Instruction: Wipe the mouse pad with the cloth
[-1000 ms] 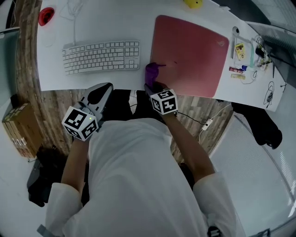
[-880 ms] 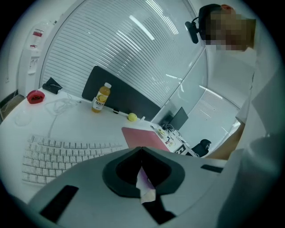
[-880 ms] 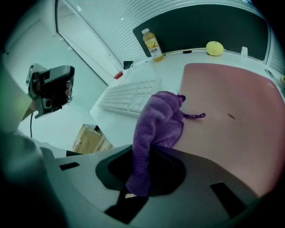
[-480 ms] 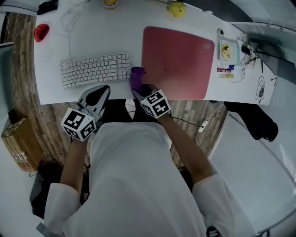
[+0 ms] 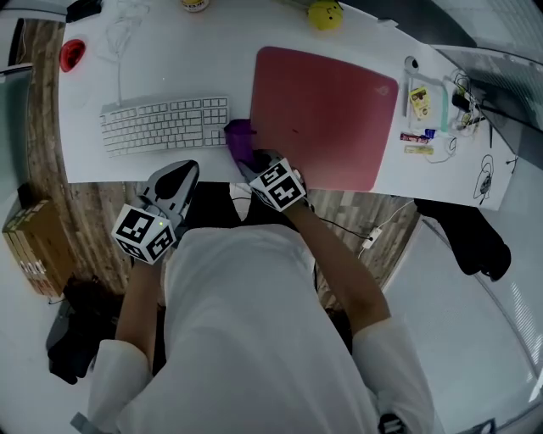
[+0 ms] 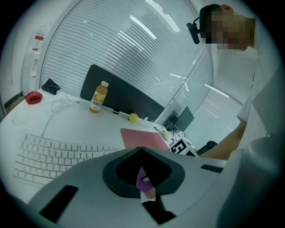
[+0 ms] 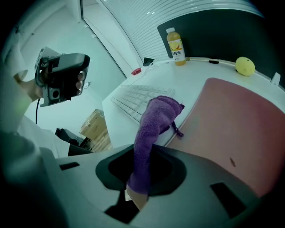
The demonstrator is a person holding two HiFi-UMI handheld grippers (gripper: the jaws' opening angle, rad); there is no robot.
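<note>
A pink mouse pad (image 5: 327, 114) lies on the white desk (image 5: 170, 68), right of the keyboard; it also shows in the right gripper view (image 7: 236, 129). My right gripper (image 5: 249, 158) is shut on a purple cloth (image 5: 238, 141), whose free end (image 7: 156, 120) rests on the desk at the pad's near left edge. My left gripper (image 5: 176, 180) hangs off the desk's near edge, below the keyboard, with its jaws together and nothing between them. In the left gripper view the pad (image 6: 143, 139) lies ahead.
A white keyboard (image 5: 165, 125) sits left of the pad. A yellow ball (image 5: 323, 14), a juice bottle (image 7: 176, 46) and a red object (image 5: 72, 54) stand along the far side. Small items and cables (image 5: 428, 110) crowd the right end. Cardboard boxes (image 5: 34, 246) are on the floor left.
My right gripper has dragged the cloth leftward, from on the pad's near left part to its left edge beside the keyboard. The left gripper has stayed put.
</note>
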